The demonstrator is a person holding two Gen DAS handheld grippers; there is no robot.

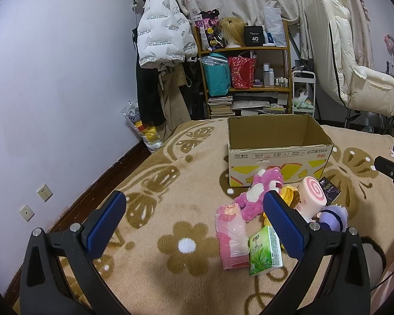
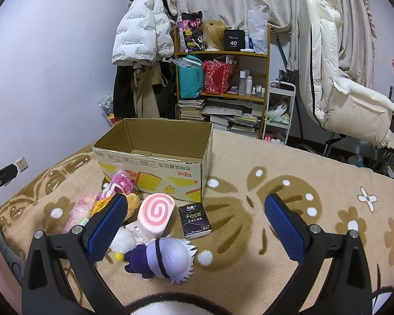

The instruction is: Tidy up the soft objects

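Currently both hand-held grippers, left (image 1: 194, 219) and right (image 2: 194, 220), hover open and empty above toys (image 2: 160, 258) beside the box (image 2: 155, 157).

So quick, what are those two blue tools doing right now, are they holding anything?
Left tool: open, holding nothing, above the blanket.
Right tool: open, holding nothing, above the toys.

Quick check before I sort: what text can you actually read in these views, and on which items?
"Face": black tissue pack.
"40": black box on the shelf.
"The only leading fashion art", seen mirrored: white puffer jacket.
Cardboard box: upside-down Chinese print, not readable.
Green tissue pack: print too small.
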